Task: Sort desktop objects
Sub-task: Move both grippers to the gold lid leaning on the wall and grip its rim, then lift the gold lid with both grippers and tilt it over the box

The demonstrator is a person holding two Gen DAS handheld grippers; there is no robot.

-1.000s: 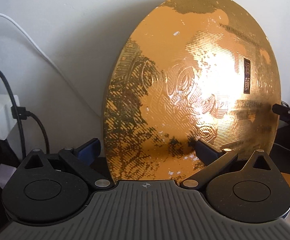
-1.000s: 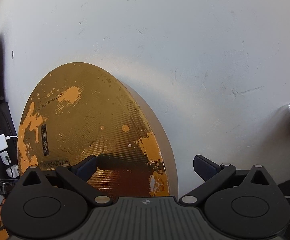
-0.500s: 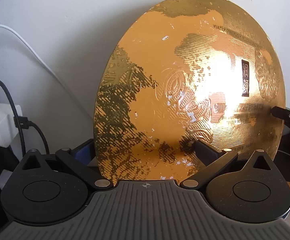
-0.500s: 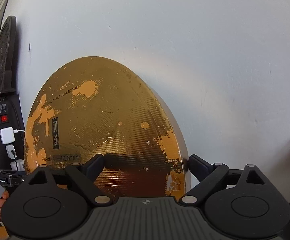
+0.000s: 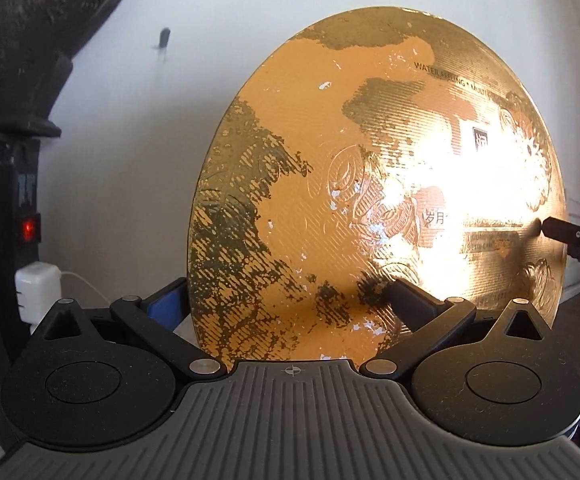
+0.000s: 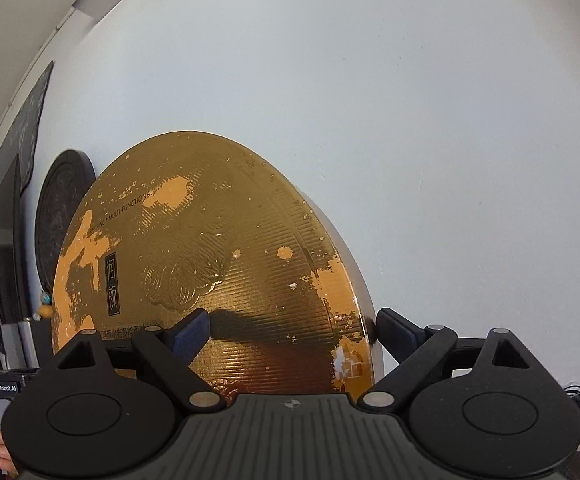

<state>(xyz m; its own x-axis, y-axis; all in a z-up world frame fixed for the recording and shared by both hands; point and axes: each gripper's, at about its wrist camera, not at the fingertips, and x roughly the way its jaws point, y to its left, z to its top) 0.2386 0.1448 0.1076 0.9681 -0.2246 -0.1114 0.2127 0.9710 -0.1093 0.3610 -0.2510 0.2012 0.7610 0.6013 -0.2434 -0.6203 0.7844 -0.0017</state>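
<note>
**Two grippers hold one big gold box on its edge**

Two grippers share the gold box (image 5: 370, 184). It is round and flat, and it stands up on its edge close to the white wall (image 6: 370, 100). Its bottom is hidden, so I cannot tell if it rests on the table or hangs in the air.

The left gripper (image 5: 285, 300) has one finger behind the box's left rim and one in front. The right gripper (image 6: 290, 330) has its fingers on both sides of the right rim. Both pairs of fingers are spread about as wide as the box is thick. I think they pinch it, but where they touch is partly hidden.

What could go wrong, I think:

- The box is wide and each grip is only at a low edge. If one hand moves faster, the box could twist and slip out.
- The gold skin looks smooth and shiny, so the fingers could slide.
- It could tip forward, away from the wall.
- A plug (image 5: 35, 284) and a dark disc (image 6: 63, 216) sit to the left. A swing that way could bump them.
</note>
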